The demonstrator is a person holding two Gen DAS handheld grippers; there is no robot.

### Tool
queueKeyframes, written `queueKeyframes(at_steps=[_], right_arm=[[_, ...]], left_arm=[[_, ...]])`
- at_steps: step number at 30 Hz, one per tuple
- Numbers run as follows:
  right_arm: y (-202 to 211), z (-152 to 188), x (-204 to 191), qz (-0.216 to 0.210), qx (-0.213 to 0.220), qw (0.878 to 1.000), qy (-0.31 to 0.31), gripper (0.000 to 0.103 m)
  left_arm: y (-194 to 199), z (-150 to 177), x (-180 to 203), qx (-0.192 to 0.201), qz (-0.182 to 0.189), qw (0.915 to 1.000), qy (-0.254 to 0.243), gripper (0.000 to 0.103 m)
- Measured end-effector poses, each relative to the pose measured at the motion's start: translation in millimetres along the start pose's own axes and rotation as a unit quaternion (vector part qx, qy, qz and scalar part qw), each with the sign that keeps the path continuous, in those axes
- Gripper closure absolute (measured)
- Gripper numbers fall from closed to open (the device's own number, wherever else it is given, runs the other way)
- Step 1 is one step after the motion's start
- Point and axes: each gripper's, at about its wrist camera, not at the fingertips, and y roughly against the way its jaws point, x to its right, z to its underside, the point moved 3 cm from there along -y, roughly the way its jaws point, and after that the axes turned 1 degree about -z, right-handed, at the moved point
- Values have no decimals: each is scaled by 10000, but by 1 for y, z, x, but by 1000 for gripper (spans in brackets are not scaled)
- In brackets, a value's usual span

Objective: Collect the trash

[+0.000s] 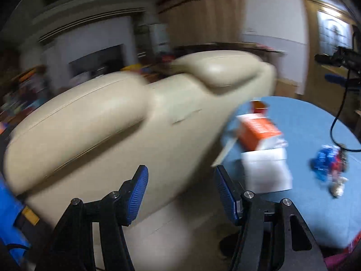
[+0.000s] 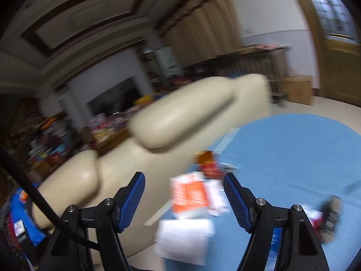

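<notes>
Fingers of both grippers stand parted with nothing between them: the left gripper [image 1: 181, 194] frames only the cream side of the armchair [image 1: 90, 124], and the right gripper [image 2: 183, 199] frames litter it is not touching, so neither has hold of anything. Both views are smeared by motion, which fits hands sweeping toward the work and not yet settled over a piece. Just beyond the right gripper, at about twelve o'clock, the trash lies on the blue cloth [image 2: 293, 158]: a white paper sheet [image 2: 182, 239] nearest, then an orange-and-white carton [image 2: 190, 195] lying flat, then a red carton [image 2: 208, 164] with its top flaps open; what is inside it cannot be told. At four o'clock in that view sits a dark crumpled wrapper [image 2: 330, 212], apart from the cartons. From the left wrist the same heap appears at two o'clock, and a blue-and-red crumpled wrapper [image 1: 327, 162] at three o'clock. The pieces look strewn loosely, not stacked, so each probably needs its own pick. No bin or bag for the trash can be made out. Farther off stand curtains [image 2: 203, 29] and a wooden door [image 2: 338, 67].
</notes>
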Motion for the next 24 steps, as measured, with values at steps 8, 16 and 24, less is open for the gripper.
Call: queueKeyframes(at_steps=[8,16,24], right_arm=[[-51,29,-102,-1210,-448,9907,440,28],[-31,50,-151,-1516,-305,9844,836,28],[14,40,-116,-1053,11,9924,630,28]], left_arm=[[65,5,-54,307,-1040,9934,371,30],[95,-4,-50,548,-906,9928,562,29],[100,-11,-19,620,-449,9963,396,29]])
